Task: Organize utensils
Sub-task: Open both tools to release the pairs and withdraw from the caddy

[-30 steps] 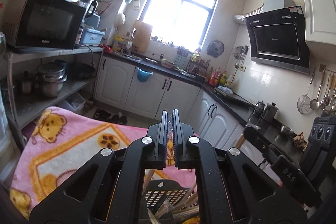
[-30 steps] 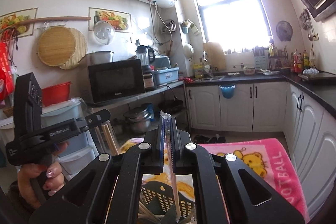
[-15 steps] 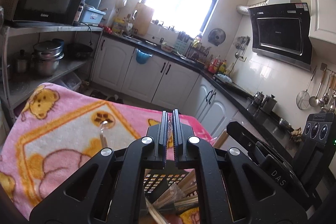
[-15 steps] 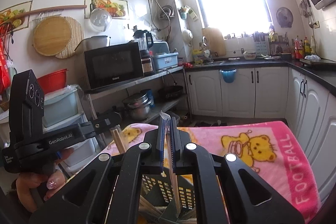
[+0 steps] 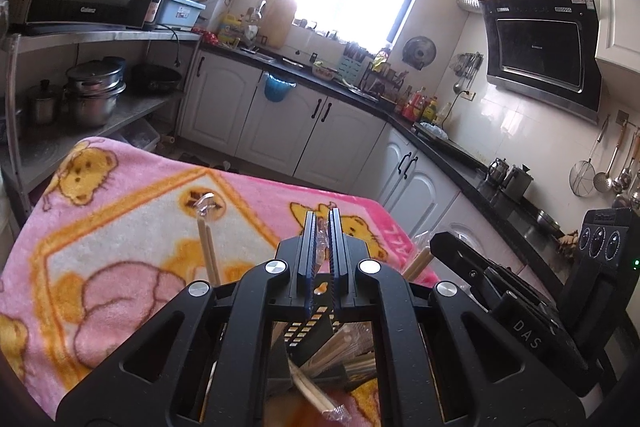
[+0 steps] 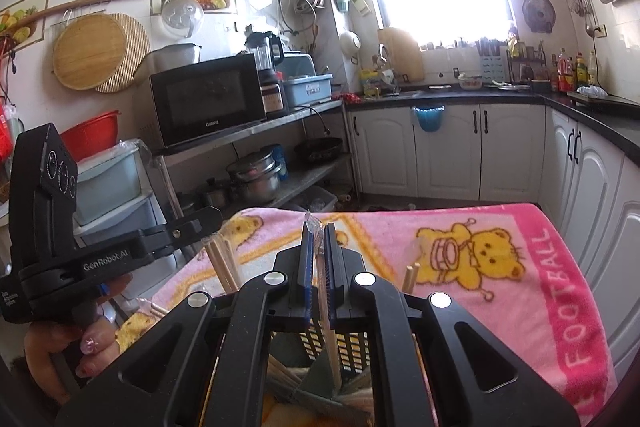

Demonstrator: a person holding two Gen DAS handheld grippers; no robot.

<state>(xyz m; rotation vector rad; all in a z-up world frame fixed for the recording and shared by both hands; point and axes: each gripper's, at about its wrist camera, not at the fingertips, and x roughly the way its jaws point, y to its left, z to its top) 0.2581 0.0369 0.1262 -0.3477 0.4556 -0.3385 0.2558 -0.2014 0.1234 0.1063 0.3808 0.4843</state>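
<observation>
Two wrapped chopstick pairs are pinched, one per gripper. The right gripper (image 6: 319, 239) clamps a slim wooden pair in clear crinkled plastic (image 6: 325, 311), long axis steep, top toward twelve o'clock, lower end inside the dark perforated holder (image 6: 352, 345). The left gripper (image 5: 323, 227) clamps another wrapper (image 5: 321, 247) above it. Fuzzy pink bear towel (image 6: 520, 267) covers the tabletop.

Fleecy pink cloth blanket (image 6: 560, 267), printed with bears. Matt black plastic grippers: left gripper (image 5: 323, 247), right gripper (image 6: 317, 255), with ribbed blue pads (image 6: 306, 267). Pale, smooth wooden chopsticks (image 6: 326, 307) in clear, glossy plastic wrap. Perforated dark plastic basket (image 6: 352, 347). Shiny metal pots (image 5: 94, 95). Glossy black microwave (image 6: 208, 99).
</observation>
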